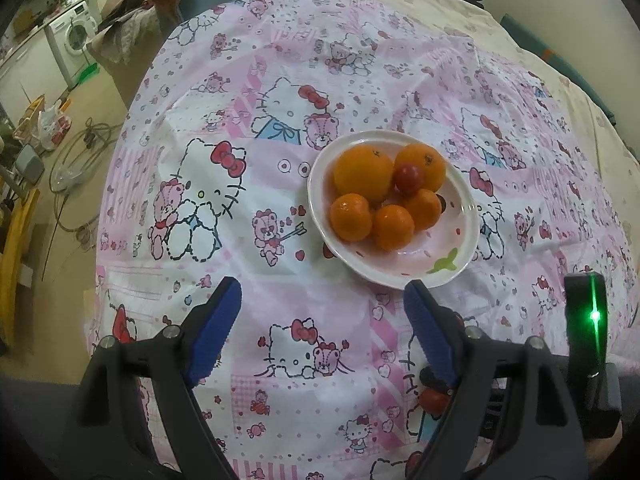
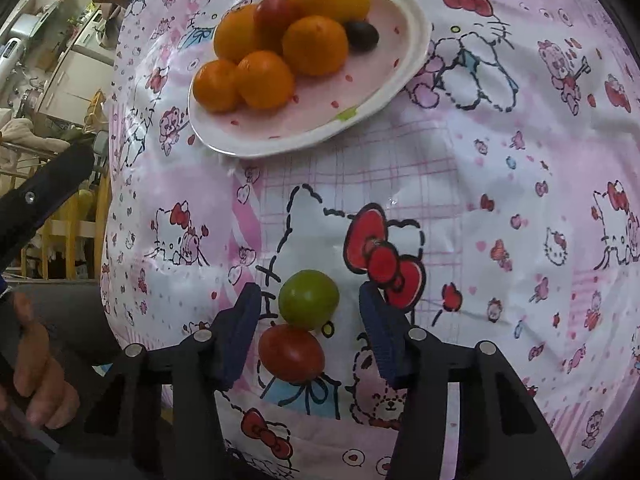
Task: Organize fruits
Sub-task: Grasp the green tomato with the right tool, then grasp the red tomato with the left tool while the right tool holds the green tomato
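Surface (image 1: 280,40) draped in pink cartoon-cat cloth (image 2: 500,200). White plate (image 1: 460,264) with oranges (image 1: 362,172), one red fruit (image 1: 409,177). Left claw (image 1: 322,328) spread wide, empty. Right claw (image 2: 308,330) open around green grape (image 2: 308,299) and red tomato (image 2: 291,353), untouched. Washing machine (image 1: 74,36) and cables (image 1: 86,140) on floor at left.

A pink cartoon-cat tablecloth (image 1: 280,128) covers the table. Far left stands a white washing machine (image 1: 74,38) by a counter; cables (image 1: 80,148) coil on the beige floor (image 1: 72,248). Yellow wooden furniture (image 2: 76,216), possibly a chair, sits near left. Cream bedding (image 1: 460,12) lies beyond.
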The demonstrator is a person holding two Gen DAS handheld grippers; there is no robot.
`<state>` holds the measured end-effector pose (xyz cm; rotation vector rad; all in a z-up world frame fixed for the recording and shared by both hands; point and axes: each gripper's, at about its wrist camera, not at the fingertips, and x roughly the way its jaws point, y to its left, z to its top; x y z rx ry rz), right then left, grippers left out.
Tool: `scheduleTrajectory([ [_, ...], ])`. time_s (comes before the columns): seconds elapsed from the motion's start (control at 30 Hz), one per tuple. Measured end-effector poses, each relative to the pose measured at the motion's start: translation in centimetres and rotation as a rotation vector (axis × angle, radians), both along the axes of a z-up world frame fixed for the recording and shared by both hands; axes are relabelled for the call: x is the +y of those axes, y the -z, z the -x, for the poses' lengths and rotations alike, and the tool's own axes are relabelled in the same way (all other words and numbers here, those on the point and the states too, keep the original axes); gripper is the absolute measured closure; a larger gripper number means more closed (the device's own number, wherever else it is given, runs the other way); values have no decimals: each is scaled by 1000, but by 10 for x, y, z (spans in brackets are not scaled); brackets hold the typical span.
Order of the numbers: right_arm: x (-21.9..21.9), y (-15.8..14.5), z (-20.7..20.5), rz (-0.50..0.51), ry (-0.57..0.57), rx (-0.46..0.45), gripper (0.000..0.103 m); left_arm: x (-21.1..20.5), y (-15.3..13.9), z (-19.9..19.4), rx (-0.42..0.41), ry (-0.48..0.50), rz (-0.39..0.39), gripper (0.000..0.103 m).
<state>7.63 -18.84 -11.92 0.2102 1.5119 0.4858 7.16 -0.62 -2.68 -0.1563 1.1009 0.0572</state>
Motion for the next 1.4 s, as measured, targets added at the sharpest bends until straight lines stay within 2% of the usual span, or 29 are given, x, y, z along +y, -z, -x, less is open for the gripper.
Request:
scheduleTrajectory([
  [0.07, 2, 1, 1, 24, -7, -9, 51, 0, 2, 0, 4, 0, -1, 22],
  [0.17, 7, 1, 1, 74, -11, -49, 60, 1, 3, 0, 7, -4, -5, 22],
  [0.43, 10, 2, 3, 98, -43, -59, 60, 11, 8, -2, 21, -44, -8, 22],
  [0.47, 10, 2, 4, 106, -48, -70, 68, 11, 8, -2, 24, -45, -9, 22],
  [0.5, 11, 0, 5, 93, -54, -81, 74, 11, 9, -2, 24, -47, -10, 22],
  [0.6, 7, -5, 6, 84, -45, -97, 74, 12, 8, -2, 24, -47, -5, 22],
  [0.8, -26, -22, -2, -21, 70, -111, 74, 7, 11, 1, 35, -27, -21, 22],
  [0.9, -44, -38, -7, -69, 130, -147, 74, -2, 18, 4, 60, 16, -27, 22],
  [1.03, -66, -59, -12, -124, 194, -205, 74, -27, 37, 7, 127, 121, -3, 22],
  [1.3, -101, -81, -13, -150, 282, -268, 74, -102, 69, 8, 189, 315, 16, 23],
  [1.4, -113, -83, -11, -153, 308, -276, 74, -119, 79, 4, 185, 347, 17, 33],
])
